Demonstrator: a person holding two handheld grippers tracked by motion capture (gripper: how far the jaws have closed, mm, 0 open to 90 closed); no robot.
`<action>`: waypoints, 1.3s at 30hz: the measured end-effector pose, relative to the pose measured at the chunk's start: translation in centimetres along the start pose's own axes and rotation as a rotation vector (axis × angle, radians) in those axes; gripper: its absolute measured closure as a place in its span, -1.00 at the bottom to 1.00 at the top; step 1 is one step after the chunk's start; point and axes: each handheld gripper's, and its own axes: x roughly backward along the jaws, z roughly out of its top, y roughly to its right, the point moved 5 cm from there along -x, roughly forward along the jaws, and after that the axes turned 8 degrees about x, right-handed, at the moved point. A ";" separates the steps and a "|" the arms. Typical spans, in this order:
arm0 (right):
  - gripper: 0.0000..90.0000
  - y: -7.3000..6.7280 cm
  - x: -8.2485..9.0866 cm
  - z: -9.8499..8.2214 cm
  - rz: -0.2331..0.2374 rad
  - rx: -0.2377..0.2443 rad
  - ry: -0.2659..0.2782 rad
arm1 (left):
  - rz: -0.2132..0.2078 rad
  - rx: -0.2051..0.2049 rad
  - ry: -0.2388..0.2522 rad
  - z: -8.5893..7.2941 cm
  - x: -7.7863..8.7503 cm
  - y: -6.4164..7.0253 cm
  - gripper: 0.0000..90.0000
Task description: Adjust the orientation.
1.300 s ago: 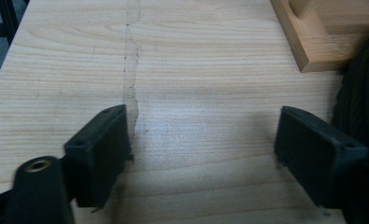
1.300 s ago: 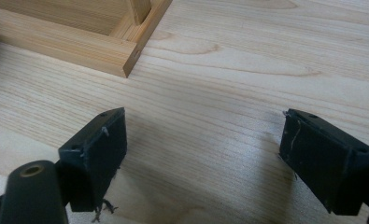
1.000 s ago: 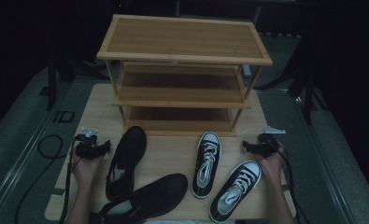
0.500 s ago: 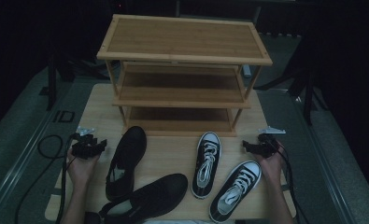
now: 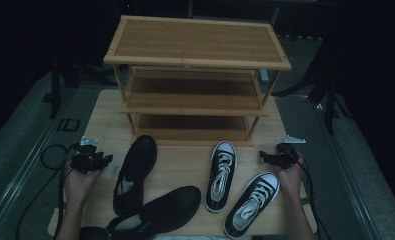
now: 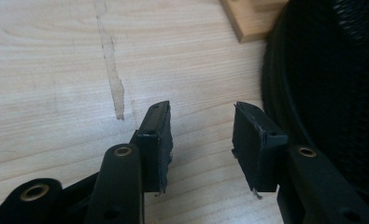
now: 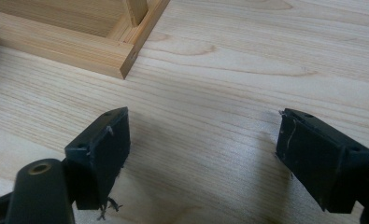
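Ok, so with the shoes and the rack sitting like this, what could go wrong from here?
The left gripper, jaws open, sits right beside the black shoe; closing now might pinch only mesh and slip. The two sneakers nearly touch, so lifting one could drag the other. The shoe rack has low shelf gaps; a tilted shoe may catch an edge.

- The shoe rack [image 5: 197, 80] stands at the table's [image 5: 185, 165] far side.
- Two slip-ons [image 5: 134, 172] lie front-left.
- Two sneakers [image 5: 221, 175] lie front-right.
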 end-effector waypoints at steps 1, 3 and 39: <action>-0.62 0.0 0.0 0.0 0.000 0.000 0.000 | -0.005 -0.007 0.003 0.1 0.2 0.1 0.25; -0.62 0.0 0.0 0.0 0.000 -0.001 -0.001 | -0.007 -0.011 0.005 0.2 0.5 0.2 0.25; -0.61 0.0 0.0 0.0 -0.001 -0.003 0.000 | -0.104 -0.204 -0.117 1.7 7.1 5.8 0.26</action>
